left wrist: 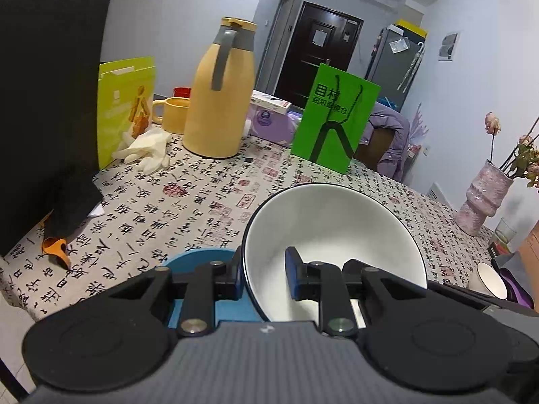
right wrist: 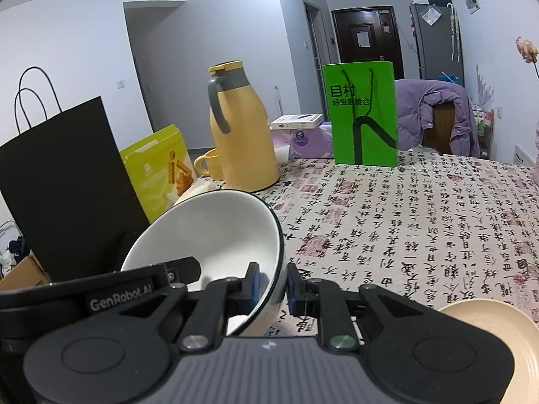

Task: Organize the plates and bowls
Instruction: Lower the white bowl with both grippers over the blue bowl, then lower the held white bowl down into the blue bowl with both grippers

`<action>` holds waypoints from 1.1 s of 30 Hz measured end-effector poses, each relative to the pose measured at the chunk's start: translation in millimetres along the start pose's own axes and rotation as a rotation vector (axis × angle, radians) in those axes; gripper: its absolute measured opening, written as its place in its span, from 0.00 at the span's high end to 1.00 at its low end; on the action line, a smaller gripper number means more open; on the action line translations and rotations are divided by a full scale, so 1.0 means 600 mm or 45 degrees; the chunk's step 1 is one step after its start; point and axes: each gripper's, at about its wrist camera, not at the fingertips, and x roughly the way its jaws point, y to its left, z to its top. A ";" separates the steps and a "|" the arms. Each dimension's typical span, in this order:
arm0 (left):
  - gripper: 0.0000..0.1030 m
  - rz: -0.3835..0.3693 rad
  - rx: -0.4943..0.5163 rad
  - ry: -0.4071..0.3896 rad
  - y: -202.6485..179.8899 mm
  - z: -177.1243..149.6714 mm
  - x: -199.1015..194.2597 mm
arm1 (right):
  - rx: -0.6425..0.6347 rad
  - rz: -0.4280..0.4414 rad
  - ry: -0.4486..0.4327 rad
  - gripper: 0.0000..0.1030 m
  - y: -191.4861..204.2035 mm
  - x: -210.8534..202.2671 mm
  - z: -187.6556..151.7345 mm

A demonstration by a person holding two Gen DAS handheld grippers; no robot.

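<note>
Two close wrist views face across the table [left wrist: 202,202], probably sharing one white bowl [left wrist: 330,229] and thermos [right wrist: 242,141]

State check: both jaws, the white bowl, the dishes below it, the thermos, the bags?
left gripper: jaws shut on bowl rim
right gripper: jaws shut on the opposite rim
white bowl: held, empty, tilted
blue dish: below left gripper
beige plate: on tablecloth, empty
yellow thermos: upright, lid closed
green bag: standing
black bag: standing
</note>
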 end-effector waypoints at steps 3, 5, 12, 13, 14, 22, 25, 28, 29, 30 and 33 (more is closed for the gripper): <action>0.78 0.007 -0.011 0.002 0.012 -0.002 -0.001 | -0.008 0.005 0.009 0.83 0.010 0.004 -0.003; 0.78 0.011 -0.017 0.004 0.019 -0.003 -0.001 | -0.013 0.009 0.016 0.83 0.017 0.008 -0.005; 0.78 0.029 -0.033 0.015 0.044 -0.010 -0.004 | -0.021 0.023 0.039 0.83 0.037 0.021 -0.013; 0.78 0.031 -0.037 0.017 0.047 -0.010 -0.004 | -0.023 0.025 0.044 0.83 0.039 0.023 -0.015; 0.78 0.033 -0.040 0.020 0.051 -0.011 -0.003 | -0.024 0.027 0.048 0.83 0.042 0.025 -0.017; 0.78 0.050 -0.062 0.041 0.073 -0.018 0.004 | -0.029 0.037 0.085 0.83 0.056 0.044 -0.025; 0.78 0.054 -0.066 0.051 0.079 -0.021 0.008 | -0.027 0.039 0.099 0.83 0.058 0.051 -0.028; 0.78 0.056 -0.070 0.060 0.084 -0.024 0.011 | -0.025 0.040 0.112 0.83 0.059 0.057 -0.031; 0.78 0.057 -0.071 0.063 0.086 -0.025 0.013 | -0.024 0.040 0.116 0.83 0.060 0.059 -0.033; 0.78 0.058 -0.073 0.066 0.087 -0.025 0.014 | -0.024 0.041 0.120 0.83 0.060 0.061 -0.034; 0.78 0.061 -0.077 0.076 0.091 -0.028 0.018 | -0.021 0.043 0.134 0.83 0.061 0.068 -0.035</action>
